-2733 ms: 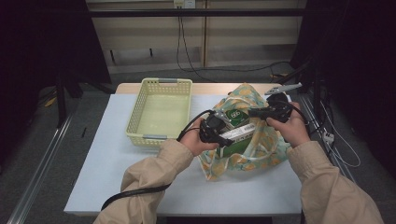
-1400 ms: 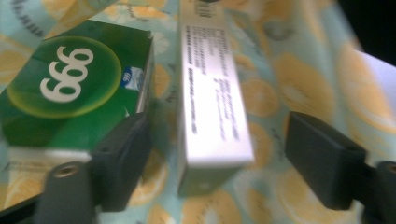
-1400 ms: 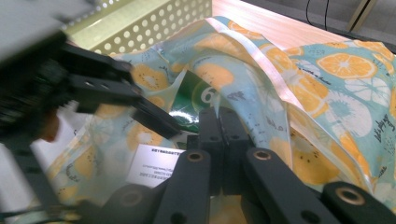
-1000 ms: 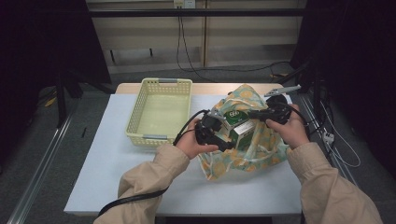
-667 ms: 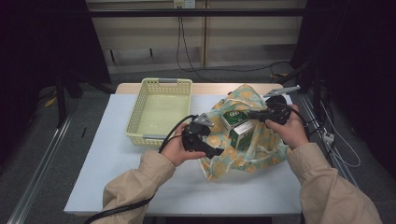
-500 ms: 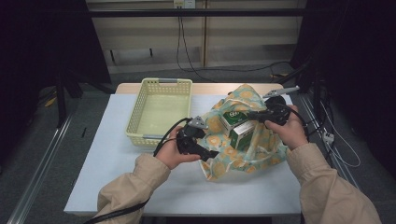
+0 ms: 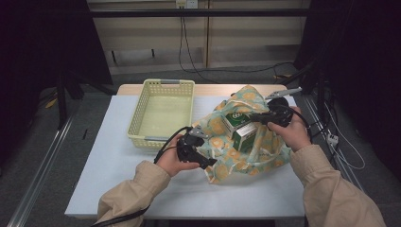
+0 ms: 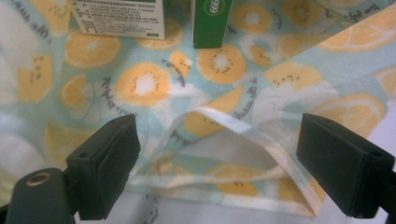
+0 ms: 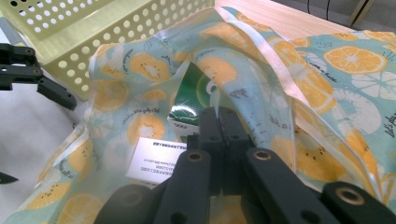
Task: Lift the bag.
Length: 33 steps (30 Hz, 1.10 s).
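Note:
A bag (image 7: 222, 142) printed with orange and kiwi slices lies on the white table (image 7: 118, 165), its mouth facing left. Two green-and-white boxes (image 7: 239, 127) sit inside it. My right gripper (image 7: 253, 116) is at the bag's upper side, jaws shut on the bag's fabric (image 9: 243, 93) just over the green box (image 9: 189, 93). My left gripper (image 7: 205, 149) is open at the bag's near left edge. In the left gripper view its jaws (image 8: 217, 168) straddle the bag's pale strap loop (image 8: 252, 135) without touching it, with a white box (image 8: 119, 18) and a green box (image 8: 210, 21) beyond.
An empty yellow perforated basket (image 7: 161, 85) stands just left of the bag, close to the left hand. A strip of wooden tabletop (image 7: 208, 89) shows behind the white sheet. Cables trail from both grippers, and dark floor surrounds the table.
My left gripper has drawn back out of the bag's mouth, moving left and down to the bag's near left edge. The right gripper and the bag's raised side have stayed put.

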Available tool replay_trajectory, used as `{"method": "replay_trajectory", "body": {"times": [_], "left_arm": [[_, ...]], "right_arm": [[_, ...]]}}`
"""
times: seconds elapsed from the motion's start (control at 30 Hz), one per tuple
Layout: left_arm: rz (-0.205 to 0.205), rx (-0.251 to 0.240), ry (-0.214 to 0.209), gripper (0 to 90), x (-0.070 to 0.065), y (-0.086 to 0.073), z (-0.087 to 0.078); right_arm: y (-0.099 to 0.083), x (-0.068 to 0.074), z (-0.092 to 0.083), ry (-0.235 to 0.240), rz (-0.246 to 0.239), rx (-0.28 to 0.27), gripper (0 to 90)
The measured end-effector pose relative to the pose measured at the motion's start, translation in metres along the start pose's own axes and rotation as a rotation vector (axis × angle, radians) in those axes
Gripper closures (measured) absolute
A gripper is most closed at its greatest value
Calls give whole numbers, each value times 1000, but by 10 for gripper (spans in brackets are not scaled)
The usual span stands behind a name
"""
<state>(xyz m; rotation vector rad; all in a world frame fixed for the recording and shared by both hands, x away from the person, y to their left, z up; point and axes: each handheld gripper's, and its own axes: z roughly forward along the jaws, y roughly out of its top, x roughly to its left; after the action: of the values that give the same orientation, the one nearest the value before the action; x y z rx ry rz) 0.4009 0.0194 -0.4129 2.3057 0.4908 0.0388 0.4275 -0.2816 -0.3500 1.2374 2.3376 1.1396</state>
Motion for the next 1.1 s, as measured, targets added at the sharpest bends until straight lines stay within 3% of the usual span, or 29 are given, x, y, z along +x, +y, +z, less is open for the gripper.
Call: {"method": "replay_trajectory", "body": {"times": [0.1,0.13,0.17,0.33,0.47,0.53,0.6,0.67,0.77,0.8,0.83,1.0,1.1], "left_arm": [[27,-14,-43,153,-1,4,5],[35,-13,-33,157,-3,6,8],[35,-14,-58,157,-1,6,12],[25,41,-42,175,3,1,30],[14,81,-28,248,7,-5,37],[28,93,-17,376,6,-7,39],[31,102,24,469,4,-7,37],[7,121,42,673,3,-5,36],[-12,146,30,862,5,-3,35],[-35,141,37,896,3,-2,36],[-28,154,31,900,3,0,35],[-84,98,29,900,6,22,11],[-93,39,29,900,6,42,-6]], "right_arm": [[0,0,-1,-1,3,3,900],[0,0,-1,-1,6,1,900],[0,0,-1,1,7,0,900],[0,0,-2,3,3,-7,900],[-2,-2,-4,-1,6,-8,900],[-5,-4,-5,0,8,-7,900],[-6,-5,-5,-2,15,-8,900],[-8,-7,-6,-5,23,-9,900],[-8,-7,-8,-8,22,-13,900],[-8,-7,-9,-9,23,-16,900],[-8,-7,-11,-9,20,-19,900],[-6,-11,-19,-29,24,-24,900],[-2,-14,-26,-42,23,-34,900]]}}
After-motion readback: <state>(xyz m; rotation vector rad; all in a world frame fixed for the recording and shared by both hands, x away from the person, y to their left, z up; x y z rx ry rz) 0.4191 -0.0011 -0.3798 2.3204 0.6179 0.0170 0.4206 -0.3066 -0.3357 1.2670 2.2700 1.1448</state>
